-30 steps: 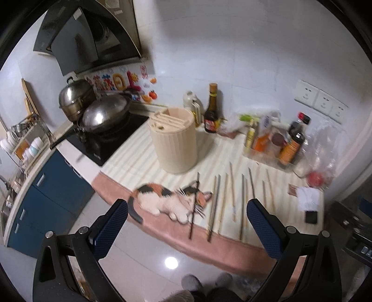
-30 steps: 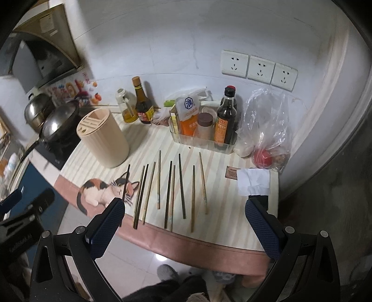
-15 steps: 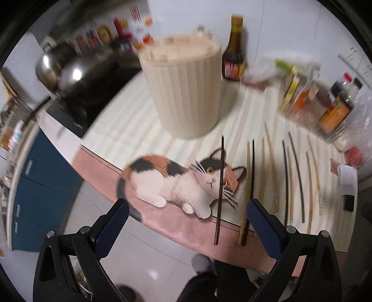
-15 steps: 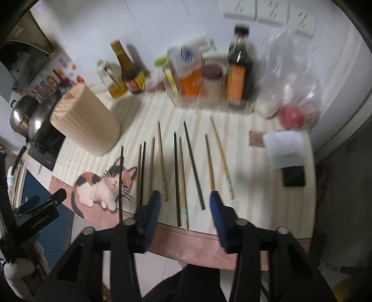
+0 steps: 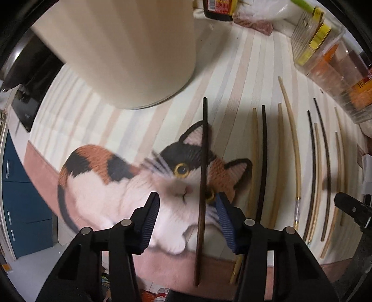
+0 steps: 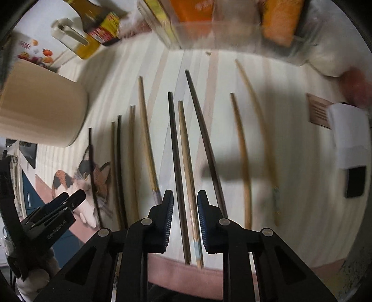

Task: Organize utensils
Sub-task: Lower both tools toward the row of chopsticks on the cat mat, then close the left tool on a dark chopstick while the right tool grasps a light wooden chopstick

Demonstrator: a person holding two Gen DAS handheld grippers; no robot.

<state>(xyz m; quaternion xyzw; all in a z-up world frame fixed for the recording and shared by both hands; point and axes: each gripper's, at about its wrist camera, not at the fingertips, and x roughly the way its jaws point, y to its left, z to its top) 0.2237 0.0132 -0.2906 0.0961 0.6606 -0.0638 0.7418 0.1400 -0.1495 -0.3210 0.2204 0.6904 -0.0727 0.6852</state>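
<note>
The left tool has been closing around a long dark wooden chopstick on the cat picture, not yet squeezing. The right tool, also closing, stands narrow around a dark stick and a pale bamboo stick.

Dark and bamboo chopsticks, parallel, flat

Left gripper body, seen low and far left of the right jaws: "GenRobot.AI", small pale letters along the black side.
Dark bottle label, far up and left of the right jaws: red and yellow print, too blurred to read.
Brown card, far right of the right jaws: dark lines of print, unreadable.
Bottle above the left jaws: a barcode, digits unreadable.
</note>
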